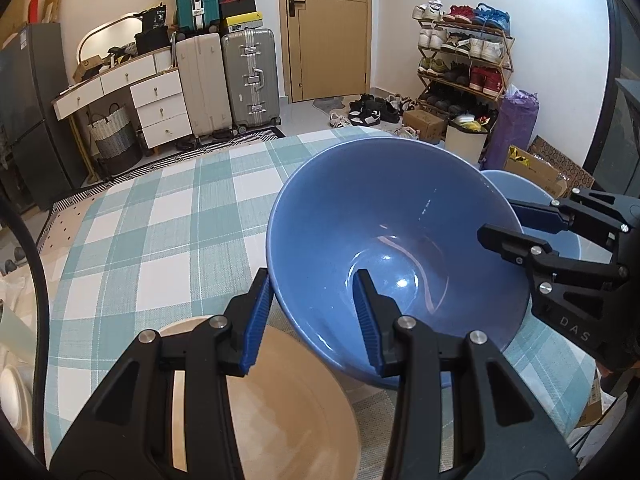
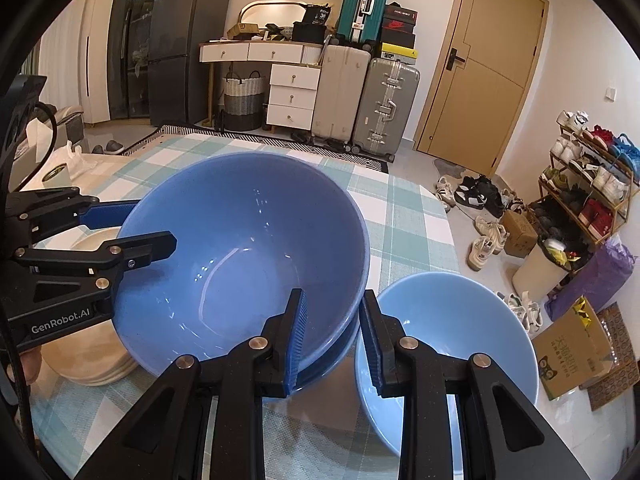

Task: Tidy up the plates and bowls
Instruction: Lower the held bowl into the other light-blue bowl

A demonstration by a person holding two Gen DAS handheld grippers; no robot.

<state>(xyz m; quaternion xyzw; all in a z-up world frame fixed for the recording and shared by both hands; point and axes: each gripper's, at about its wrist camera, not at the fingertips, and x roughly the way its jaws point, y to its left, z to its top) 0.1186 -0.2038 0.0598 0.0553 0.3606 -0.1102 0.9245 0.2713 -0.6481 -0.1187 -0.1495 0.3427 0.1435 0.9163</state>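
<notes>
Blue bowl (image 1: pixel 384 248) rim btwn both jaws

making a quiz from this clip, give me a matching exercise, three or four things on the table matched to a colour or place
Things:
1. big bowl
2. small bowl
3. plate stack
4. tablecloth

Descriptions:
A. beige, beside the left gripper
B. teal and white check
C. dark blue, rim gripped on both sides
D. pale blue, under the right gripper

Pairs: 1-C, 2-D, 3-A, 4-B
</notes>
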